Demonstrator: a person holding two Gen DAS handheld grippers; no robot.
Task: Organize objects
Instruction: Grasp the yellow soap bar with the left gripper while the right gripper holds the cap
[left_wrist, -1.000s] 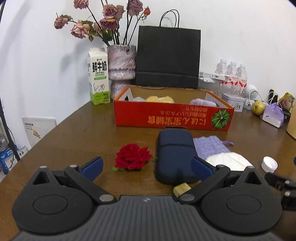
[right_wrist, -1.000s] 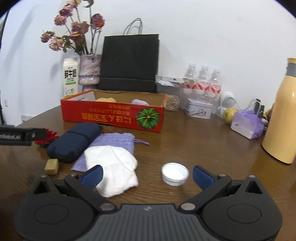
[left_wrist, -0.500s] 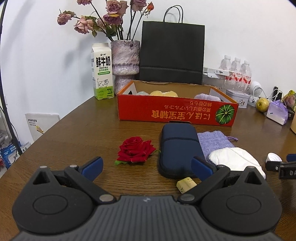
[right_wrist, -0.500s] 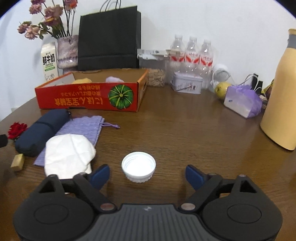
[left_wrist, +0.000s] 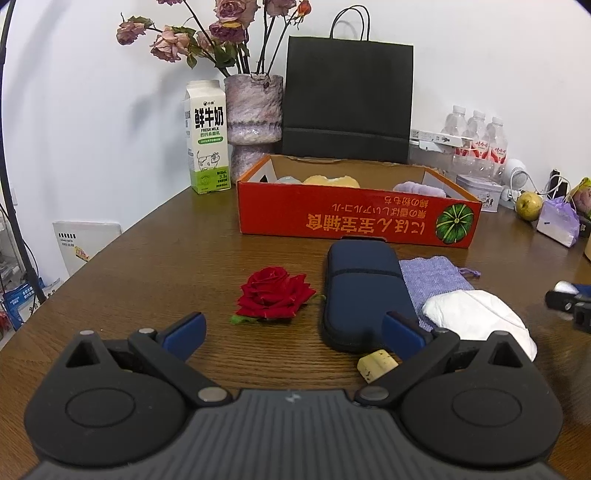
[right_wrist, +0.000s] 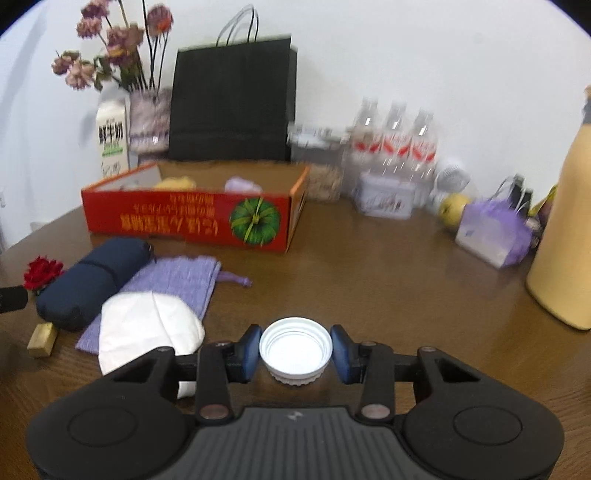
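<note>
A white bottle cap (right_wrist: 294, 347) lies open side up on the brown table, between the blue pads of my right gripper (right_wrist: 295, 353). The jaws are closing and both pads touch the cap's rim. My left gripper (left_wrist: 291, 328) hovers open over the table with nothing between its fingers. Just ahead of it lie a red rose (left_wrist: 273, 291), a dark blue case (left_wrist: 365, 295) and a small cork (left_wrist: 376, 363). A purple pouch (right_wrist: 177, 280) with a white cloth (right_wrist: 147, 328) on it lies left of the cap. The red cardboard box (left_wrist: 358, 218) stands behind, holding several items.
Along the back wall stand a milk carton (left_wrist: 207, 147), a vase of dried flowers (left_wrist: 253, 110), a black paper bag (left_wrist: 347, 99) and water bottles (right_wrist: 395, 144). A yellow bottle (right_wrist: 565, 236), a tin (right_wrist: 386, 197), an apple (right_wrist: 452, 208) and a purple packet (right_wrist: 491, 232) sit on the right.
My right gripper moved forward onto the white cap and its jaws came in from wide to the cap's rim. The left gripper stayed in place, still open.
</note>
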